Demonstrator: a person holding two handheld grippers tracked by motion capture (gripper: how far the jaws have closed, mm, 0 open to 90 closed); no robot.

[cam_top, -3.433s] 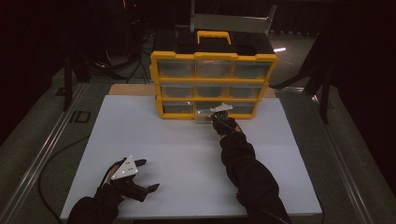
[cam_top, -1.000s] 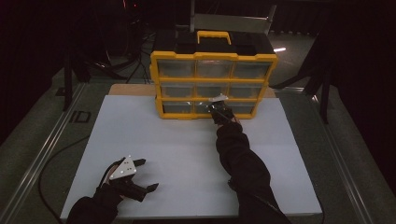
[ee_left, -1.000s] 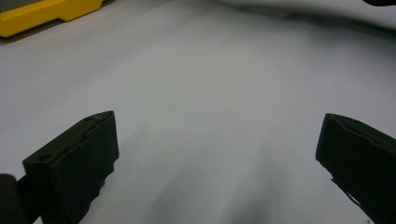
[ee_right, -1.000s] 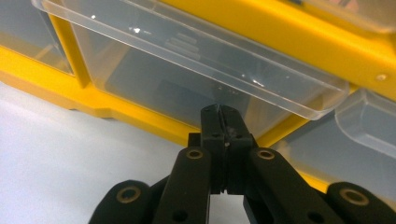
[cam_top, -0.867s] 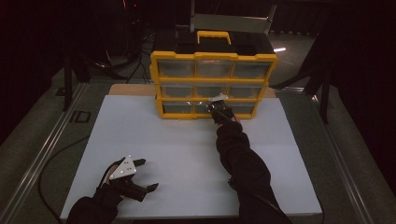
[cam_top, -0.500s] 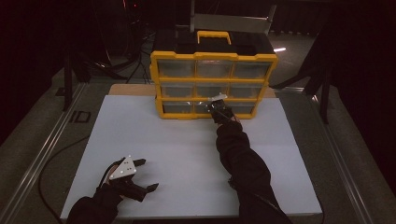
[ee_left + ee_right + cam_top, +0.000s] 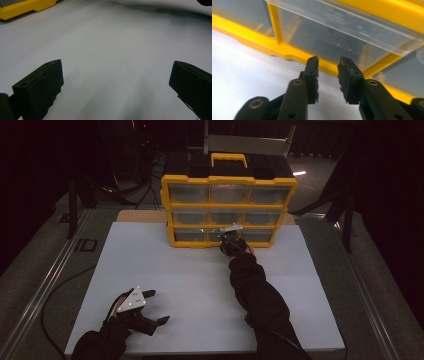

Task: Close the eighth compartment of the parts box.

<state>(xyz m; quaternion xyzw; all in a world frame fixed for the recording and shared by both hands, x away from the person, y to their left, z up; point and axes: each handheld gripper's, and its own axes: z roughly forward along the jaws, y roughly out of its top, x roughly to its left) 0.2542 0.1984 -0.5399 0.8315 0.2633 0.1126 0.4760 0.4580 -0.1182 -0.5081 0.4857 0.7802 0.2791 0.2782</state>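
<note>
Left gripper [image 7: 150, 307]: near table [image 7: 200, 285] edge, jaws wide apart, holding nothing. Right gripper [image 7: 328, 65]: at the far yellow organizer [image 7: 227, 210], jaws narrowly parted in front of the bottom-row middle drawer [image 7: 352, 35], gripping nothing; drawer slightly pulled out.

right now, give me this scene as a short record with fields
setting: white table top
main thing: yellow drawer cabinet, three rows of clear drawers, at the far edge
right tool: at the bottom middle drawer, jaws slightly apart, nothing between them
left tool: near the front left, jaws wide apart, holding nothing
drawer state: bottom middle drawer looks pulled out a little
</note>
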